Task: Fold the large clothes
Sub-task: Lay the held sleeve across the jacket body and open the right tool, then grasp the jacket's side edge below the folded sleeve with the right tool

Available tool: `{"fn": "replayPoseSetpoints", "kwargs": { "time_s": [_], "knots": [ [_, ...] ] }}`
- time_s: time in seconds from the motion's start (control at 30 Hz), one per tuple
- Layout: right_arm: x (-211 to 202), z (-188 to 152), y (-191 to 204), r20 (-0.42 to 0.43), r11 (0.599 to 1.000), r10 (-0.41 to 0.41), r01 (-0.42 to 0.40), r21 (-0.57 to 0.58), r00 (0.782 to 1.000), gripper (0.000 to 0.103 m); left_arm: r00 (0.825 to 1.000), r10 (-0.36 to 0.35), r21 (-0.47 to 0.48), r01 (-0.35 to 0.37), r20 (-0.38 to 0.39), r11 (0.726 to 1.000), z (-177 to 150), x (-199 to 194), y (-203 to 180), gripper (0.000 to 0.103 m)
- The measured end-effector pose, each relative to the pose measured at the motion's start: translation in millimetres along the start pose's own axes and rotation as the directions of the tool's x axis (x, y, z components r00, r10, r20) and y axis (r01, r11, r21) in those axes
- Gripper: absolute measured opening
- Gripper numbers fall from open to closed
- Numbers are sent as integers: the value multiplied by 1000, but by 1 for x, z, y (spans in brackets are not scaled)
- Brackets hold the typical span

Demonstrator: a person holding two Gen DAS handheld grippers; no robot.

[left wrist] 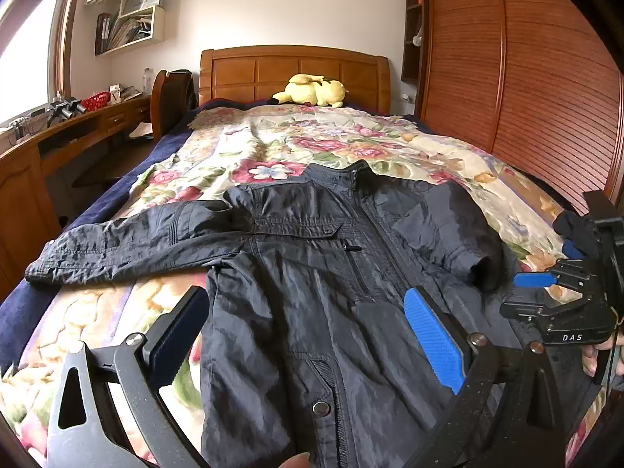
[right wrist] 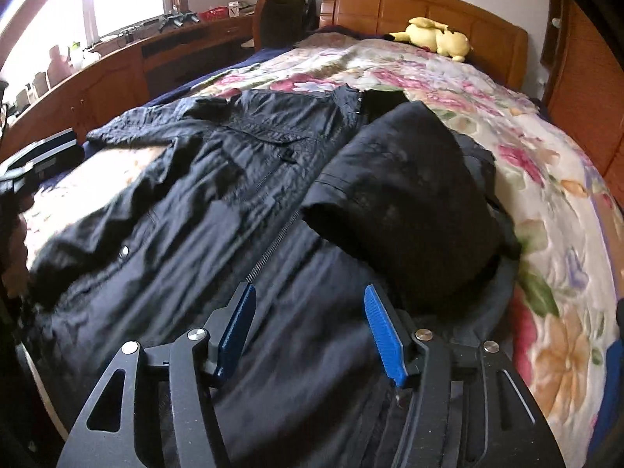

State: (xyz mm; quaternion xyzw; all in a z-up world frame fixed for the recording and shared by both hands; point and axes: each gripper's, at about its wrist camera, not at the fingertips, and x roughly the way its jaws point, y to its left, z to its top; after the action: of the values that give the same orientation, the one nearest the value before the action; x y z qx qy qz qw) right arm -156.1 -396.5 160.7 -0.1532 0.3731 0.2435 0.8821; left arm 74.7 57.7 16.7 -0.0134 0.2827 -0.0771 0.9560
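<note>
Left gripper [left wrist: 308,335]: jaws spread wide, nothing between the pads; it hovers over the lower front of the jacket [left wrist: 312,273], which lies directly beneath and ahead of it. Right gripper [right wrist: 310,335]: jaws partly apart, holding nothing; the blue pads [right wrist: 384,335] stand clear of the cloth, with the jacket's zip line running away between them.

The dark jacket lies front-up on the bed [right wrist: 546,195], zipped, collar at the far end from both grippers. Just ahead and right of the right gripper, one sleeve [right wrist: 401,195] is folded inward and rests on the jacket's chest. The other sleeve [left wrist: 128,241] stretches out flat to the left of the left gripper, its cuff reaching the bed's edge.

Beyond the collar, the floral bedspread [left wrist: 273,144] continues bare to a yellow plush toy [left wrist: 312,91] lying against the wooden headboard [left wrist: 292,74]. A wooden table [left wrist: 78,124] runs along the far left; a slatted wardrobe [left wrist: 526,78] stands far right.
</note>
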Motion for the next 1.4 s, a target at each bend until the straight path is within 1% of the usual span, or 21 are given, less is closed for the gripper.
{"fn": "replayPoseSetpoints", "kwargs": {
  "time_s": [0.1, 0.17, 0.2, 0.37, 0.4, 0.57, 0.67, 0.73, 0.8, 0.83, 0.87, 0.9, 0.93, 0.97, 1.0, 1.03, 1.07, 1.13, 1.27, 1.33, 1.4],
  "knots": [
    [-7, 4, -12, 46, 999, -48, 48, 10, 998, 60, 1000, -4, 6, 4, 3, 1000, -2, -3, -1, 101],
    [-3, 7, -24, 49, 996, -83, 82, 21, 995, 60, 1000, -9, 11, 9, 3, 1000, -3, -4, -2, 101],
    [2, 9, -33, 48, 993, -118, 117, 30, 992, 60, 1000, -11, 15, 11, 3, 1000, -3, -4, -3, 101],
    [42, 15, -82, -14, 969, -212, 212, 122, 977, 60, 1000, -13, 16, 13, -1, 1000, -4, -6, -3, 101],
    [53, 18, -91, -33, 965, -218, 220, 140, 975, 60, 1000, -18, 10, 18, -2, 1000, -3, -7, -1, 101],
    [104, 27, -115, -113, 955, -138, 163, 248, 984, 60, 999, -35, 2, 35, -3, 999, -4, -10, 6, 101],
    [118, 32, -121, -102, 945, -73, 102, 312, 992, 60, 999, -41, 0, 41, -8, 999, -5, -11, 10, 101],
    [123, 35, -119, -86, 945, -48, 73, 320, 995, 60, 999, -36, 0, 36, -13, 999, -6, -11, 13, 101],
    [129, 37, -116, -91, 952, -27, 54, 300, 995, 60, 999, -34, -2, 34, -16, 999, -7, -12, 16, 101],
    [131, 38, -112, -91, 957, -19, 44, 285, 996, 58, 999, -34, -4, 34, -17, 999, -7, -12, 17, 101],
    [136, 38, -112, -95, 961, -4, 30, 273, 995, 51, 999, -35, -8, 35, -16, 999, -7, -13, 19, 101],
    [140, 39, -107, -106, 965, 7, 21, 260, 994, 47, 999, -37, -11, 36, -15, 999, -6, -14, 20, 101],
    [144, 41, -102, -116, 971, 2, 26, 239, 993, 40, 999, -38, -16, 37, -14, 999, -6, -14, 21, 101],
    [147, 43, -97, -119, 976, 0, 26, 216, 993, 27, 999, -39, -20, 38, -13, 999, -5, -15, 22, 101],
    [148, 47, -95, -120, 980, 12, 13, 199, 993, 18, 999, -39, -22, 39, -12, 999, -5, -15, 23, 101],
    [149, 50, -91, -118, 984, 9, 12, 178, 993, 6, 999, -39, -23, 39, -10, 999, -5, -16, 24, 101],
    [148, 54, -86, -109, 988, -5, 22, 151, 994, 4, 999, -39, -24, 38, -8, 999, -4, -17, 25, 101],
    [142, 61, -77, -69, 993, 21, -13, 116, 997, 1, 999, -34, -24, 34, -5, 999, -4, -18, 27, 101],
    [128, 84, -61, 21, 998, 22, -23, 61, 1000, 0, 1000, -25, -35, 25, -5, 999, -3, -18, 33, 101],
    [125, 97, -56, 55, 999, 18, -20, 46, 998, 0, 1000, -25, -44, 25, -5, 999, -3, -18, 36, 101],
    [126, 103, -60, 79, 998, -18, 12, 69, 997, 0, 1000, -24, -47, 24, -7, 999, -4, -17, 38, 101]
  ]
}}
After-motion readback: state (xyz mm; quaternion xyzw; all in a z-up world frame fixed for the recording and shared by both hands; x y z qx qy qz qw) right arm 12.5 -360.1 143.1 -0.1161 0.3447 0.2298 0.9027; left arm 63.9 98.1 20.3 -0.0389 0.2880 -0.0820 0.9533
